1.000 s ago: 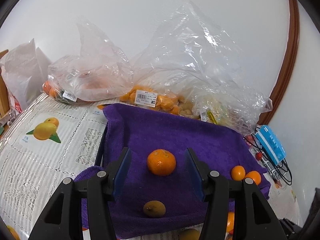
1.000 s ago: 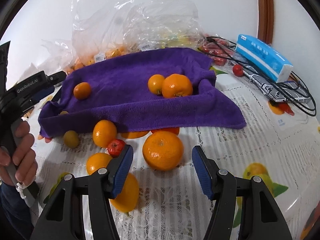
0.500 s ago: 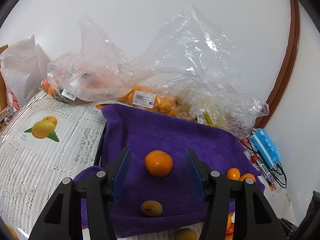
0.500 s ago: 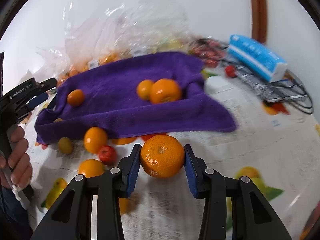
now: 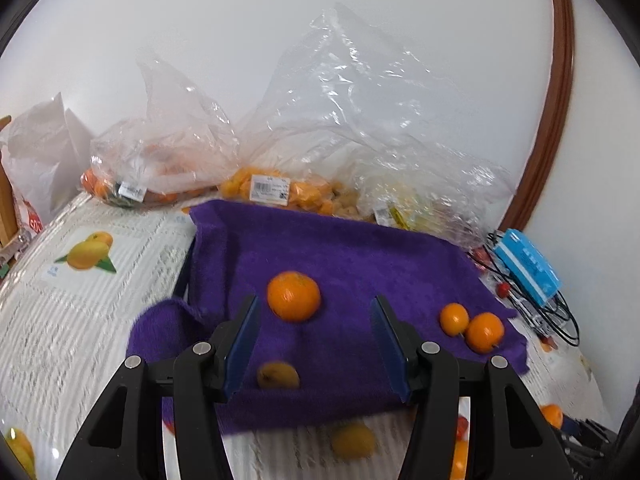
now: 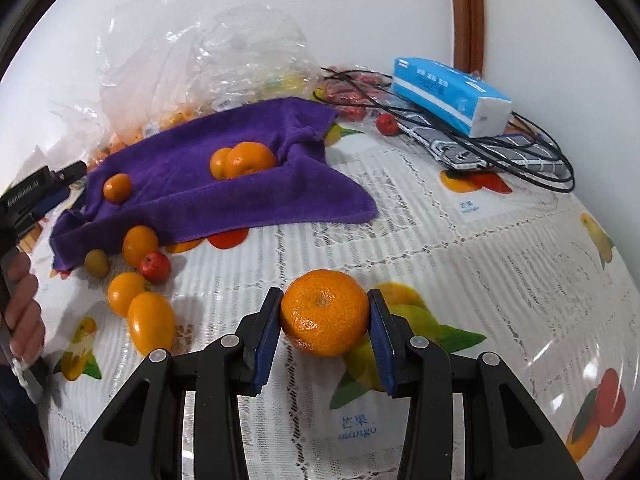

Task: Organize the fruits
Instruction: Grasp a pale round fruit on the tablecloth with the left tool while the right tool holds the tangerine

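R gripper (image 6: 325, 314) was clenched on a large mandarin (image 6: 325, 312), both blue pads touching its sides, held above the fruit-print tablecloth (image 6: 460, 264) w/ the purple towel (image 6: 240, 200) at approx. 11 o'clock from it. L gripper (image 5: 314, 342) was released, jaws wide apart and gripping nothing, positioned over the towel w/ one orange (image 5: 294, 296) at approx. 12 o'clock betw. the pads' line, a small yellowish fruit (image 5: 278, 375) below it and two more oranges (image 5: 472, 326) at approx. 3 o'clock.
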Action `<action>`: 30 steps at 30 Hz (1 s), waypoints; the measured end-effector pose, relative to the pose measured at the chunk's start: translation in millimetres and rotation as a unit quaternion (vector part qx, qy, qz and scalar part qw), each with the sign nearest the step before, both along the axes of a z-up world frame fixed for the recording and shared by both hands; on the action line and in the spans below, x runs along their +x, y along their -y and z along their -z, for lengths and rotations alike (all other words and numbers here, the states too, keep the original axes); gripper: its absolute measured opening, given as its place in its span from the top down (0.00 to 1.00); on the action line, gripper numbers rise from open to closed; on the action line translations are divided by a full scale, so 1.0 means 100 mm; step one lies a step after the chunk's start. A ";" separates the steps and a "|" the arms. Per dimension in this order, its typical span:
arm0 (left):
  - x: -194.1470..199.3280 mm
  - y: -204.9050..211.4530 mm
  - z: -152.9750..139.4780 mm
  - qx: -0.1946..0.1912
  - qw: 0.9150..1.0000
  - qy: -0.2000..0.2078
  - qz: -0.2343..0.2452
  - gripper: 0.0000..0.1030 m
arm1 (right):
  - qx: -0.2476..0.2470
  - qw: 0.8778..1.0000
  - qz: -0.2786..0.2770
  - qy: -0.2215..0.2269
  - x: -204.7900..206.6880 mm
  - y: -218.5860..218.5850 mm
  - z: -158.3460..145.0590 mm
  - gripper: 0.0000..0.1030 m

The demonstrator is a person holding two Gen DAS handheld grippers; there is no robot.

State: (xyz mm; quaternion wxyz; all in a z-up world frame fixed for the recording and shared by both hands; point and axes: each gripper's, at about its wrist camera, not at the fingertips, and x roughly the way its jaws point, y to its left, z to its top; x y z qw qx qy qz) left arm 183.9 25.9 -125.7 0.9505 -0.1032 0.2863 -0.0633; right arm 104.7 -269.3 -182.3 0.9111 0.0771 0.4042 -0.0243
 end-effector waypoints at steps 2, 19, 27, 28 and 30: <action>-0.12 0.02 0.05 0.006 1.000 -0.005 0.001 0.48 | 0.003 1.000 0.002 0.009 -0.03 0.01 -0.02 0.59; -0.27 0.27 0.39 0.055 0.990 -0.117 0.058 0.55 | 0.042 0.999 0.014 0.032 -0.10 0.15 -0.05 0.59; -0.21 0.58 0.44 0.126 0.981 -0.139 0.056 0.57 | 0.055 0.998 0.007 0.030 -0.09 0.15 -0.04 0.59; -0.20 0.58 0.44 0.127 0.981 -0.140 0.053 0.57 | 0.056 0.998 0.005 0.029 -0.08 0.15 -0.03 0.59; -0.19 0.60 0.44 0.128 0.981 -0.141 0.047 0.57 | 0.054 0.998 0.003 0.028 -0.08 0.14 -0.03 0.59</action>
